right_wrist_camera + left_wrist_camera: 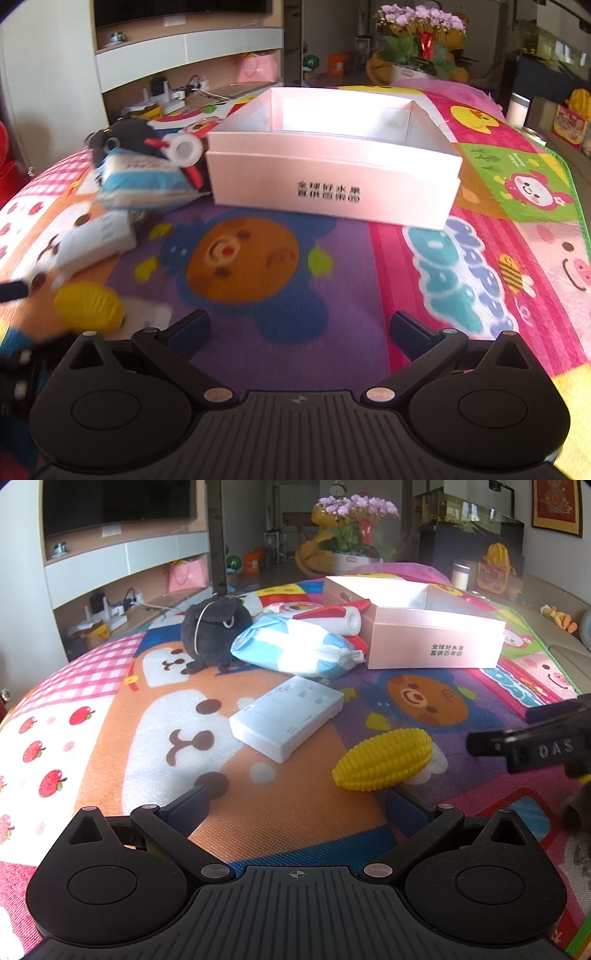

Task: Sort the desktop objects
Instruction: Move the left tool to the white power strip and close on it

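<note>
Black grippers [297,808] — ribbed bases, silver pivots

Yellow ribbed plastic corn cob [88,305] smeared by blur at near left, white flat plastic block [96,240] likewise blurred, black gripper [532,744] cut off at right edge

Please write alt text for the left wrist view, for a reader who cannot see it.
An open gripper hovers over a colourful cartoon mat, facing a yellow toy corn and a white plastic case. Behind them lie a tissue pack, a dark plush toy and an open pink box.
</note>
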`<state>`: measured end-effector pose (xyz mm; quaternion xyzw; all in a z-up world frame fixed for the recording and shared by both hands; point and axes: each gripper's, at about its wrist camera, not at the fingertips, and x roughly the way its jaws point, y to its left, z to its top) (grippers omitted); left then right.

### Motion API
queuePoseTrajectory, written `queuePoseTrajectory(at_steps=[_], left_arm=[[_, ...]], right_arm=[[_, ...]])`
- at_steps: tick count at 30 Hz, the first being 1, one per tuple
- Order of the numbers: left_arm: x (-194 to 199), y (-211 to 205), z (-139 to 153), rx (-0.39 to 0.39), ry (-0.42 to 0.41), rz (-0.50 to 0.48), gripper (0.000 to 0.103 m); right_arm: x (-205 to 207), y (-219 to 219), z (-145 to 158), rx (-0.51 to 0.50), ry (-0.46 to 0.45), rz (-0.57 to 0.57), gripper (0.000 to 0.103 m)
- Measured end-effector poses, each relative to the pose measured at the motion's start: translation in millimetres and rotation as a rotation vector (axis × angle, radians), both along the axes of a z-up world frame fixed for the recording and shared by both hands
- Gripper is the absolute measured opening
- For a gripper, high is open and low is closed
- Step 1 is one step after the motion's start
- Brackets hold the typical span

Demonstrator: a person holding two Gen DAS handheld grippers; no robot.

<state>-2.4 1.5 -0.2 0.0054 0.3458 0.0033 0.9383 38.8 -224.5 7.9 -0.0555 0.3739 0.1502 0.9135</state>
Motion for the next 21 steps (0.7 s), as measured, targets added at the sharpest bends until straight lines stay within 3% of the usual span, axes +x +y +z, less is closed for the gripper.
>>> queuePoseTrajectory(at_steps=[8,12,14,16,18,21], left_arm=[[-0.9,0.8,0.4,-0.006,0.006,-0.009,0.103],[-7.5,18.9,7.7,-0.109,0.002,-0.017,0.103],[-10.9,30.8,13.8,-0.112,-0.023,0.024,0.103],[-10.6,39.8,21.1,-0.059,-0.059,0.093,0.103],[-6.9,49.9,27.0,-0.047,-0.080,0.160,0.103],[-2.4,58.7,34.6,-0.065,-0.094,0.208,0.103]], right_arm=[[-3.9,2.1,0.5,-0.011,-0.001,-0.014,0.103],[-2.7,4.0,3.3,-0.015,0.003,-0.009,0.103],[-10.2,7.2,8.2,0.035,-0.006,0.045,0.103],[-25.5,16.2,15.7,0.070,-0.059,0.103,0.103],[-40.3,33.2,19.9,0.064,-0.110,0.187,0.103],[-49.4,60.9,16.1,0.048,-0.102,0.297,0.103]])
